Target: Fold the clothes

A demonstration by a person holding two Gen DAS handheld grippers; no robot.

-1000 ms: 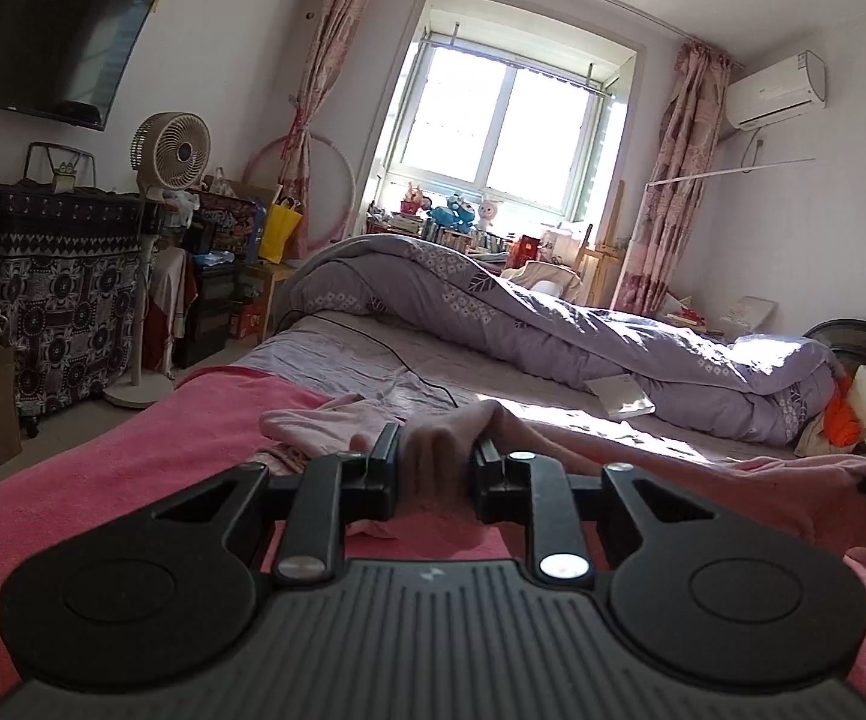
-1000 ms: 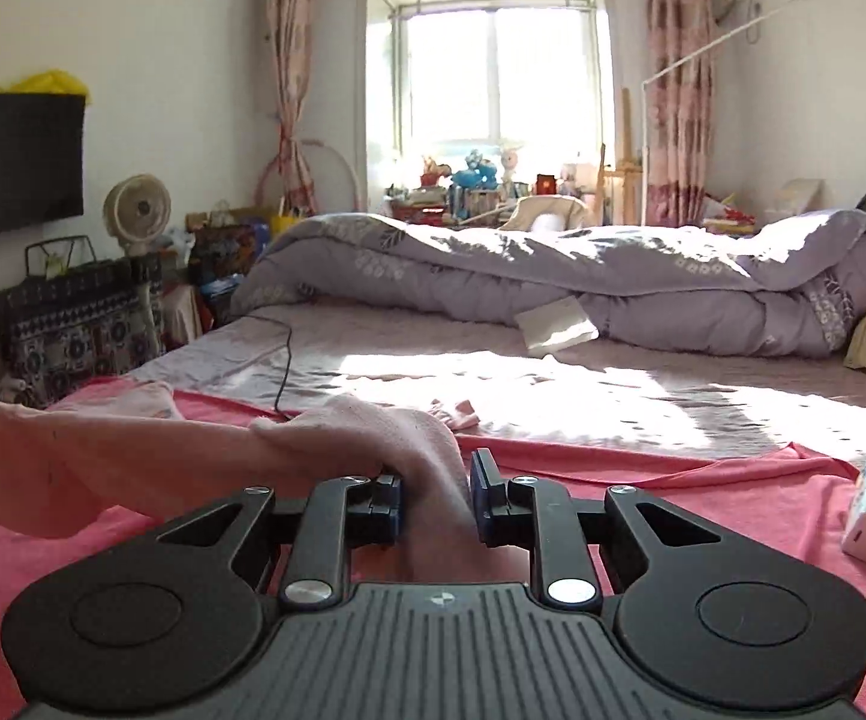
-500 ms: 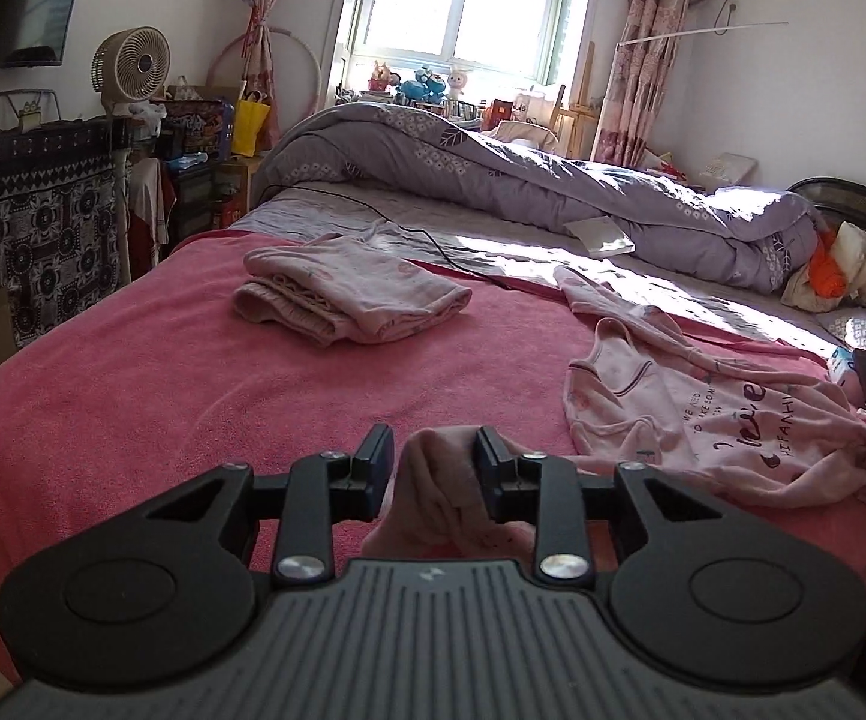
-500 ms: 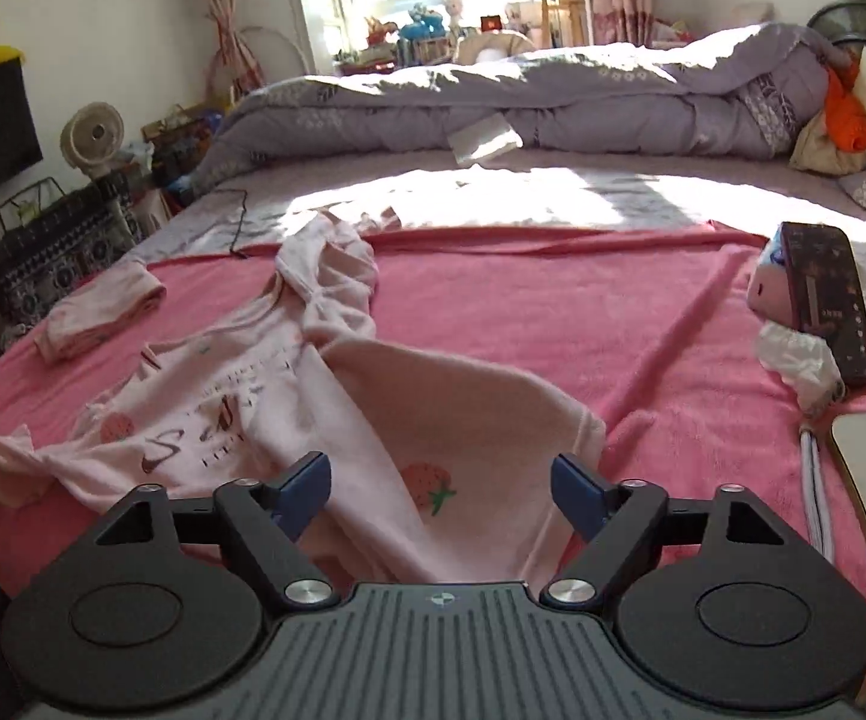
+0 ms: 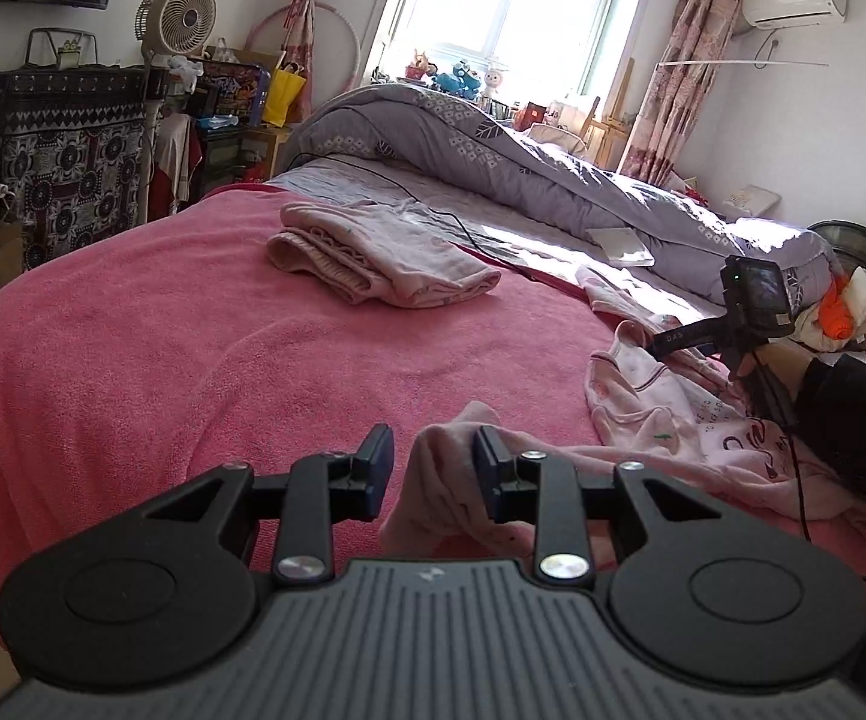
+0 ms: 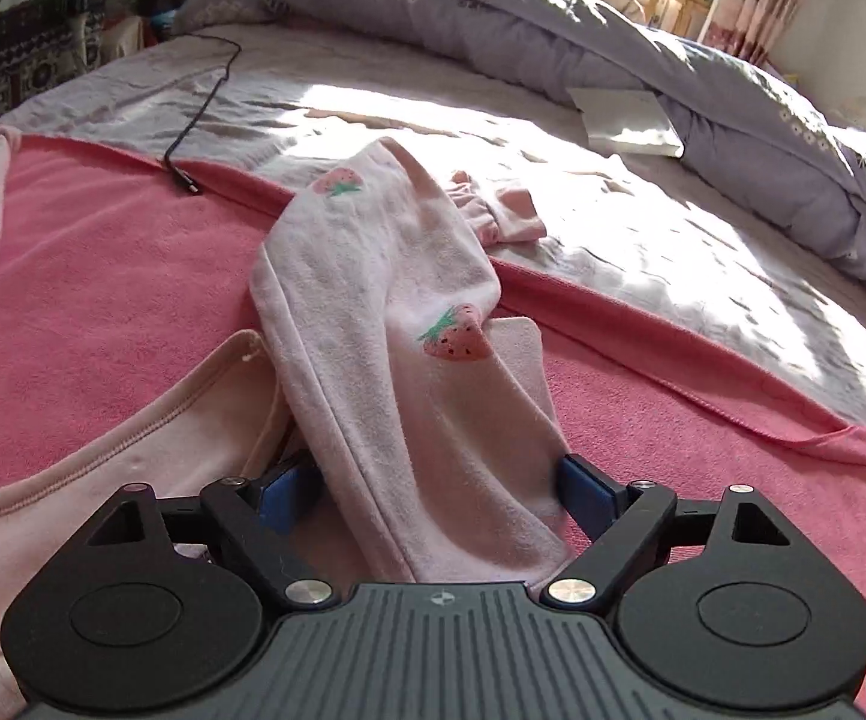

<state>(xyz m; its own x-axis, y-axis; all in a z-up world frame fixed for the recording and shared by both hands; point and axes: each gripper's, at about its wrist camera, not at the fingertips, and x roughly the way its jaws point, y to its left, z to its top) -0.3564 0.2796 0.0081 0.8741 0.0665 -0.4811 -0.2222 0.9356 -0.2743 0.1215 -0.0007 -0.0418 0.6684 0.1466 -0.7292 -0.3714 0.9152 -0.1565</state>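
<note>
Left tongs [image 5: 432, 468] stand narrowly parted around a bunched pink fold; contact is hard to judge. Folded pink garment [image 5: 373, 261] lies far left on the pink blanket [image 5: 163, 360]. Right tongs [image 6: 438, 489], wide apart, straddle the strawberry-print pink top [image 6: 385, 324], its hem hidden beneath them.
</note>
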